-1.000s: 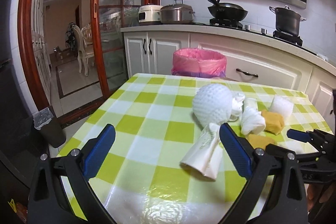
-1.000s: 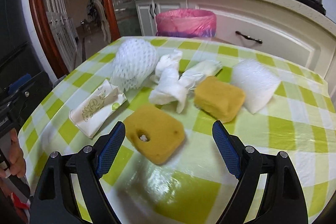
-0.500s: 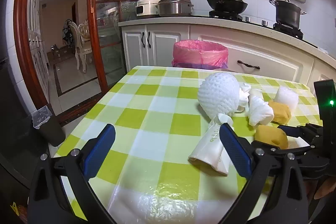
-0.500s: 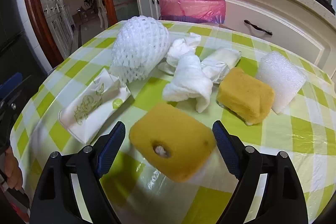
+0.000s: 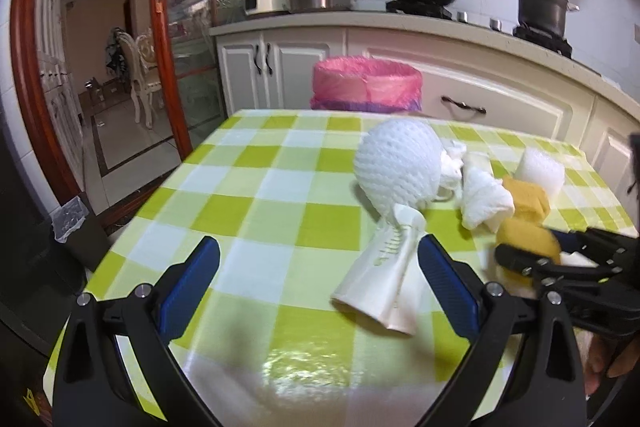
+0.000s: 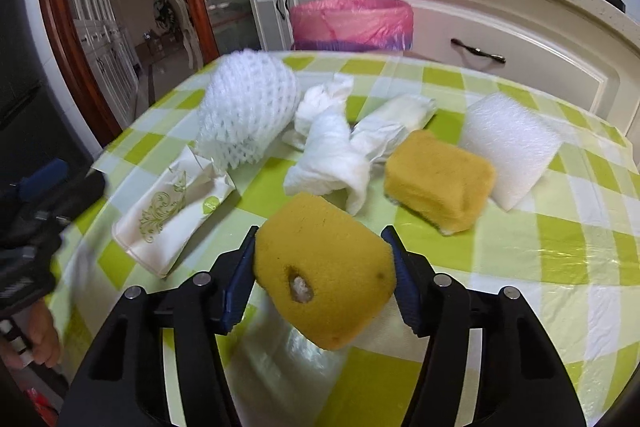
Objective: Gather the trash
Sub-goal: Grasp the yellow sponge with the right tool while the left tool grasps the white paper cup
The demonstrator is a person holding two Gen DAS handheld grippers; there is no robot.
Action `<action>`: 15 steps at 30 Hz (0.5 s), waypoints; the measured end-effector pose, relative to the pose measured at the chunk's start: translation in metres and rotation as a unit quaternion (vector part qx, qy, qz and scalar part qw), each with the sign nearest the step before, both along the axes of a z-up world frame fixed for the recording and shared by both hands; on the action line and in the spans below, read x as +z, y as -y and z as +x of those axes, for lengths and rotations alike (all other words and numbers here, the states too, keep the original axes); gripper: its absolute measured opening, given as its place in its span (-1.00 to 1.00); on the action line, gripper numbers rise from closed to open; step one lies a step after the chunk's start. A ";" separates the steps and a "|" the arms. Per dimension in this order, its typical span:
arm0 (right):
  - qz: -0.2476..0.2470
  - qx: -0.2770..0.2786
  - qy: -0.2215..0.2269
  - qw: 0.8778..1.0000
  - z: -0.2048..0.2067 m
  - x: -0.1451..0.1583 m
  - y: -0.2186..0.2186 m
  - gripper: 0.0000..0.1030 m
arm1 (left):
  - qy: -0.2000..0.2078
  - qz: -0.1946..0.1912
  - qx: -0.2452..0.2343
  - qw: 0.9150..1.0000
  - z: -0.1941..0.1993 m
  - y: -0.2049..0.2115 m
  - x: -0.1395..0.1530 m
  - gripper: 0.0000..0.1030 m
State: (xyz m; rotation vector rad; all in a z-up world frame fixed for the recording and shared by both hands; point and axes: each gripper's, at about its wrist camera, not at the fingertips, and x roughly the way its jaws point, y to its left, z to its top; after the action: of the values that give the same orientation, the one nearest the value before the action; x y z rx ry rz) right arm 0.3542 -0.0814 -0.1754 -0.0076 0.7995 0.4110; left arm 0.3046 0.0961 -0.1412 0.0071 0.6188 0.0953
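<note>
— Yellow sponge block with the small hole (image 6: 324, 283) is now sitting pinched between your right gripper (image 6: 323, 279) pads; a second ago those fingers were standing wide around it on the cloth. What is that telling you?

— You are closing on the first piece, so the pickup is looking done and the carry is coming next. Your left gripper (image 5: 318, 279) is hanging spread wide and holding nothing, with the white printed paper packet (image 5: 384, 279) lying just beside its right finger.

— And the rest?

— You are still leaving the white foam fruit net (image 6: 248, 115), the crumpled white paper towels (image 6: 336, 155), a second yellow sponge (image 6: 438, 181) and the white foam pad (image 6: 512, 143) clustered on the green-and-white checked plastic tablecloth (image 5: 256, 195), which is shining with glare near you. The pink-lined trash bin (image 5: 366, 85) is standing beyond the table's far edge, before white kitchen cabinets (image 5: 480, 87) — so you are probably facing a reach across the whole pile.
</note>
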 end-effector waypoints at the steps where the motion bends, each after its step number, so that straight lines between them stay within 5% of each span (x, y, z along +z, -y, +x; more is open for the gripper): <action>1: 0.005 -0.001 0.003 1.000 -0.002 0.003 0.005 0.12 | -0.005 0.000 -0.004 1.000 0.003 0.003 -0.002 0.87; 15: 0.056 -0.038 0.042 0.997 -0.018 0.031 0.061 0.12 | -0.064 0.006 -0.029 0.998 0.044 0.046 -0.028 0.57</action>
State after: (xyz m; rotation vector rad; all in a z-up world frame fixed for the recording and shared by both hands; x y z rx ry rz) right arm 0.3360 -0.1428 -0.1441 0.1100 0.6916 0.3807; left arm 0.3488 0.0496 -0.1693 0.0424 0.7449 0.0431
